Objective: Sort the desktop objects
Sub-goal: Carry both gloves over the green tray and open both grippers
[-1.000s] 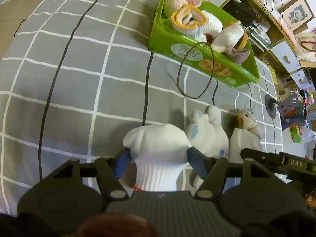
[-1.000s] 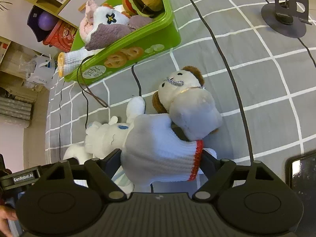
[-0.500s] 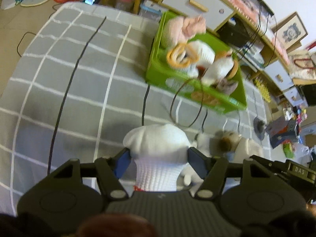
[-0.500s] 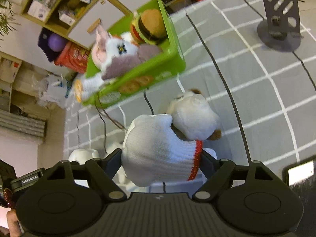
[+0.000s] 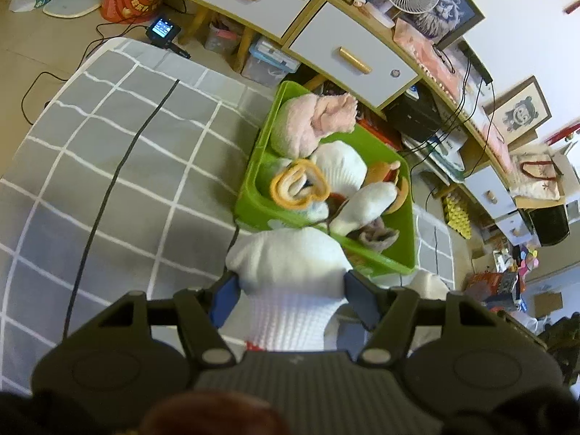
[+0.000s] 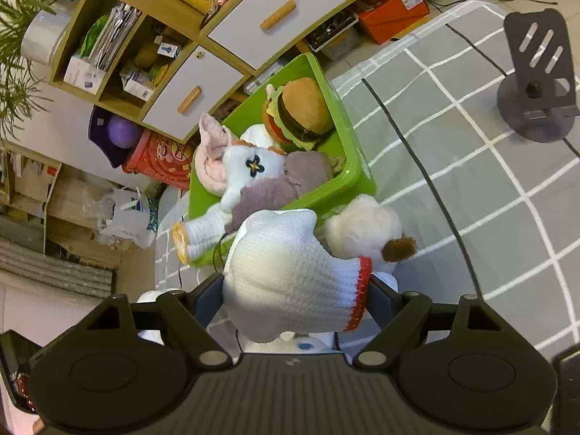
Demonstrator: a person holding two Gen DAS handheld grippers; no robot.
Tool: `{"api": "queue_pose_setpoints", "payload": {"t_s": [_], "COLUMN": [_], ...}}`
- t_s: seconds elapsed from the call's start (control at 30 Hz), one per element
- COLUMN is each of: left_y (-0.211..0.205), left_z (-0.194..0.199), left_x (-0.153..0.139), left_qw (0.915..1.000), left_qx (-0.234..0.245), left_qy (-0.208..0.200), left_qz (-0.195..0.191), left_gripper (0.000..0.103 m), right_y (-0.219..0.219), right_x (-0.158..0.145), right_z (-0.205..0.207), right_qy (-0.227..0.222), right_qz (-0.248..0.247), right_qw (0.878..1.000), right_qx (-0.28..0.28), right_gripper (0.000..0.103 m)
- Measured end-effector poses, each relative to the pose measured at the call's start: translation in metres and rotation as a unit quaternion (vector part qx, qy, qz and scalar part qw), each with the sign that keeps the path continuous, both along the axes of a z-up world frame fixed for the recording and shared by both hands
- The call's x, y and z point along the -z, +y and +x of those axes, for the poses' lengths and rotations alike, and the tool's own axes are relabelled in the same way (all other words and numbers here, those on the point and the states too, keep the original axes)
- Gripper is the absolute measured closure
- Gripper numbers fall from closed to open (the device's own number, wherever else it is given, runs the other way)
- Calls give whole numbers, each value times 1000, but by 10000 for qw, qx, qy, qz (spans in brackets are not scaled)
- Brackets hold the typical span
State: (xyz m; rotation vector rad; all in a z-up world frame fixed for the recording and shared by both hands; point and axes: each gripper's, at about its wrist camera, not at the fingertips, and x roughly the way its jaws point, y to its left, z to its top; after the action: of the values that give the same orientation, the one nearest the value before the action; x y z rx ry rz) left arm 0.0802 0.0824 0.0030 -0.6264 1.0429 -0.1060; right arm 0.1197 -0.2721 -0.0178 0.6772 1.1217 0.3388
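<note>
My left gripper point(image 5: 290, 286) is shut on a white knit glove point(image 5: 290, 272) with a red cuff and holds it up, close to the near side of the green bin point(image 5: 253, 195). My right gripper point(image 6: 290, 290) is shut on a second white knit glove point(image 6: 286, 272) with a red cuff, also raised in front of the green bin point(image 6: 348, 170). The bin holds a burger plush point(image 6: 301, 112), a pink plush point(image 5: 311, 119), a white glove with an orange cuff point(image 5: 301, 185) and other soft toys. A white dog plush point(image 6: 366, 228) lies on the grey checked cloth point(image 6: 471, 166) below the right gripper.
A dark phone stand point(image 6: 536, 87) stands on the cloth at the right. Beyond the cloth's edge is a cabinet with white drawers point(image 5: 348, 54) and clutter on the floor. A black cable point(image 5: 108, 188) runs across the cloth at the left.
Both grippers have risen well above the cloth with their gloves and moved toward the green bin. The plush toys on the cloth have dropped below and behind the gloves.
</note>
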Motion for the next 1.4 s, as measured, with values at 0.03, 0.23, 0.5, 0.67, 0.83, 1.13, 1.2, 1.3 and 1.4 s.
{"api": "queue_pose_setpoints", "payload": {"t_s": [0.03, 0.23, 0.5, 0.67, 0.83, 1.13, 1.2, 1.3, 1.4], "left_y": [-1, -8, -11, -18, -23, -38, -42, -46, -48], "left_z": [1, 6, 6, 8, 15, 52, 62, 75, 85], "left_x": [-1, 0, -3, -7, -12, -28, -29, -27, -22], "left_qw": [10000, 10000, 9998, 9997, 9996, 9987, 9983, 9974, 9958], "left_qx": [-14, -15, -88, -52, -26, 60, 75, 15, -65], "left_qy": [-21, -60, -154, -223, -294, -494, -562, -688, -876], "left_qz": [0, 3, -14, -2, 37, 114, 162, 193, 253], "left_gripper": [39, 39, 39, 39, 39, 39, 39, 39, 39], "right_y": [1, 9, 15, 17, 16, 4, 2, -1, -2], "right_x": [1, -2, -3, -4, -7, -14, -17, -18, -16], "right_z": [2, 8, 9, 9, 9, 20, 23, 27, 31], "right_qy": [-3, -91, -136, -149, -173, -423, -581, -817, -999], "right_qz": [46, 90, 12, -23, -24, 116, 101, 83, 38], "right_qw": [10000, 9999, 9999, 9998, 9997, 9978, 9963, 9934, 9904], "right_qx": [21, 76, 96, 122, 181, 500, 630, 798, 952], "right_gripper": [21, 21, 21, 21, 21, 22, 22, 22, 23]}}
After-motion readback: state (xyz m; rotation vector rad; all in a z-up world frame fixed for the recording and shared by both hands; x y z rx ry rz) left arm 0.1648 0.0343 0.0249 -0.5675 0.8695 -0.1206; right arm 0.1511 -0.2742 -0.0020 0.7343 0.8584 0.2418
